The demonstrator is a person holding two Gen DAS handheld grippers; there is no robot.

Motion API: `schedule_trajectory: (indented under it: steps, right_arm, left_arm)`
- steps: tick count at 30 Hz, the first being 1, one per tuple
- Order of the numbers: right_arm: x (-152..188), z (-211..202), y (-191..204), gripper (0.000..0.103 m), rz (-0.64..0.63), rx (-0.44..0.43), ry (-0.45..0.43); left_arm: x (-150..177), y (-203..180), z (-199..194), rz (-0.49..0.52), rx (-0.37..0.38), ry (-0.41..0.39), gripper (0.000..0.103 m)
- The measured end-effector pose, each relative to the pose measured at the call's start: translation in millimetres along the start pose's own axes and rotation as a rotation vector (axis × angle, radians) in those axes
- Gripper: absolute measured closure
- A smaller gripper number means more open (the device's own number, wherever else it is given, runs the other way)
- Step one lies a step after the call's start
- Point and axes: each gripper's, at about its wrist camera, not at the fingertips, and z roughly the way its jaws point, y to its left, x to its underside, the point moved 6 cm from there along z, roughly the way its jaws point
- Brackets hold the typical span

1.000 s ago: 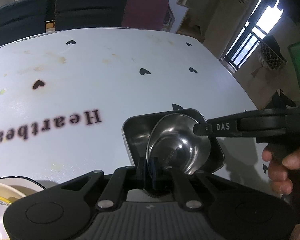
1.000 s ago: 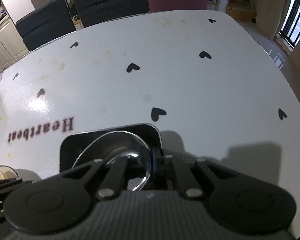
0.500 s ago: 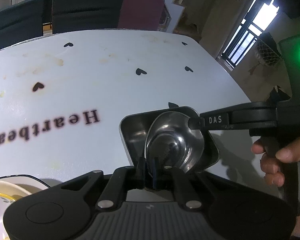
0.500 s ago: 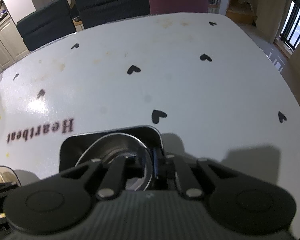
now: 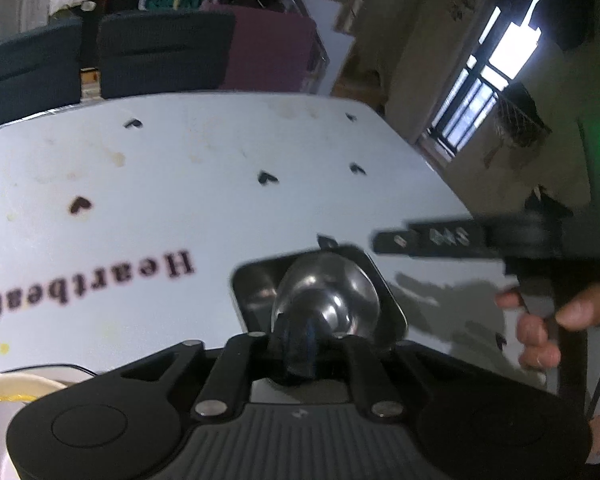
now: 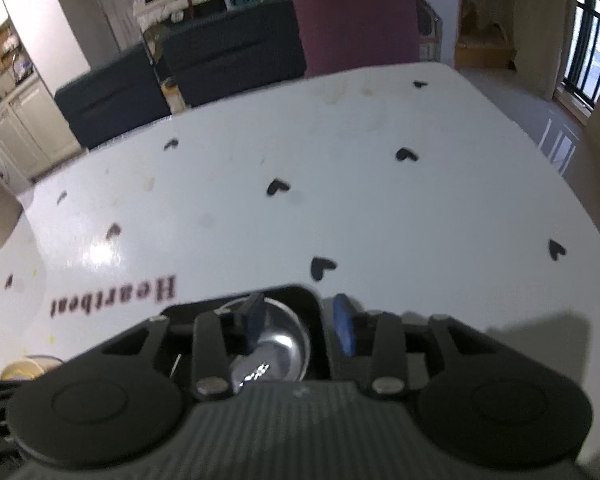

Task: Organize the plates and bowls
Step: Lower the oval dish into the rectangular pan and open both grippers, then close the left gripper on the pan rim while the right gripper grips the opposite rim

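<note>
- My left gripper [image 5: 296, 340] is clenched on the near rim of the steel bowl [image 5: 326, 300], which sits inside the square tray [image 5: 388, 300].
- My right gripper [image 6: 300, 322] stands released; I judge the next move is to let go of the bowl.

Round bowl [image 5: 328, 300] sits inside square tray [image 5: 252, 284] on table [image 5: 220, 200]. Printed word [image 5: 96, 284] left of tray. Plate [image 5: 16, 392] at near-left edge. Chairs [image 5: 164, 52] behind table.

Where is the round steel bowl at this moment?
In the left wrist view the round steel bowl sits inside the dark square tray, low and centre, right of the "Heartbeat" print; the left gripper is shut on its near rim.
</note>
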Motion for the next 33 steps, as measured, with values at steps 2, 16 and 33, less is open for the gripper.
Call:
schedule_trajectory:
  steps: [2, 16, 33]
  right_arm:
    - [-0.4, -3.1, -8.9, 0.059, 0.014, 0.005, -0.007]
    - [20.8, 16.3, -18.0, 0.088, -0.092, -0.048, 0.125]
    - [30.7, 29.0, -13.6, 0.099, -0.130, -0.045, 0.203]
  left_arm:
    - [-4.4, 6.9, -1.6, -0.030, -0.010, -0.011, 0.075]
    - [-7.4, 35.4, 26.4, -0.123, -0.084, 0.061, 0.075]
    - [0.0, 36.2, 49.2, -0.105, -0.086, 0.121, 0.078]
